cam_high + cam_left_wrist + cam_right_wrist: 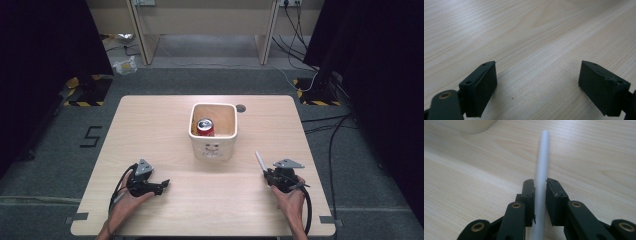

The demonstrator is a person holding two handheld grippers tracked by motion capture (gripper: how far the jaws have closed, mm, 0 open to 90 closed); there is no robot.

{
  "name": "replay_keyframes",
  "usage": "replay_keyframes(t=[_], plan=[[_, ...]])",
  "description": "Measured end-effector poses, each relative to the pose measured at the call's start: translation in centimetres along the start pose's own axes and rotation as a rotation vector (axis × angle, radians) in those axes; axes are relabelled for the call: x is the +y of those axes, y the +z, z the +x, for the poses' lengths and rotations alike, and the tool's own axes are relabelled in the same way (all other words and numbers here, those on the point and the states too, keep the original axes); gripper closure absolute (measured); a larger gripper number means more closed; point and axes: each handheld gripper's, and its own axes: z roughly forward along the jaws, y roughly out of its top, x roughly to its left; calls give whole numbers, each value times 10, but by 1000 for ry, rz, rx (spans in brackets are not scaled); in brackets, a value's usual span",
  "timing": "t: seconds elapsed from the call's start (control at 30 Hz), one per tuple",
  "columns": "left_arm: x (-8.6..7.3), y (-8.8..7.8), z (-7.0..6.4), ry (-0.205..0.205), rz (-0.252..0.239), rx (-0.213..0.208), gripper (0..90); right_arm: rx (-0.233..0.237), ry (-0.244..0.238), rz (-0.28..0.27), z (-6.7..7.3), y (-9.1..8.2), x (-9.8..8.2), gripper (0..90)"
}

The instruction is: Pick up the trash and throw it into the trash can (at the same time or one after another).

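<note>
Right gripper clamped on one white straw, near the bin's right front corner. Left gripper wide open, empty, left of the bin. Best kept pinched firmly, tip lifted, then steered over the bin's rim. One bin, one red can inside, one straw.

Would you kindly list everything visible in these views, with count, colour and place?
table: one, light wood, centre.
container: one, cream, square, mid-table.
soda can: one, red, upright inside the container.
straw: one, white, clamped in the right gripper.
desk: one, beige, beyond the table.
number five: one, black, on the floor, left.
left gripper: one, black, open over the table.
right gripper: one, black, shut on the straw.
hands: two, near edge.
</note>
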Motion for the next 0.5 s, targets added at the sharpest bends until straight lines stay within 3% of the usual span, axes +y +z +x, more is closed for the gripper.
replay_keyframes(t=[0.2,0.5], plan=[[0,0,0,-1,-1,0,144,-4,14,15,2,-3,0,653],[0,0,0,-2,-2,-1,144,-13,2,15,2,-8,-5,746]])
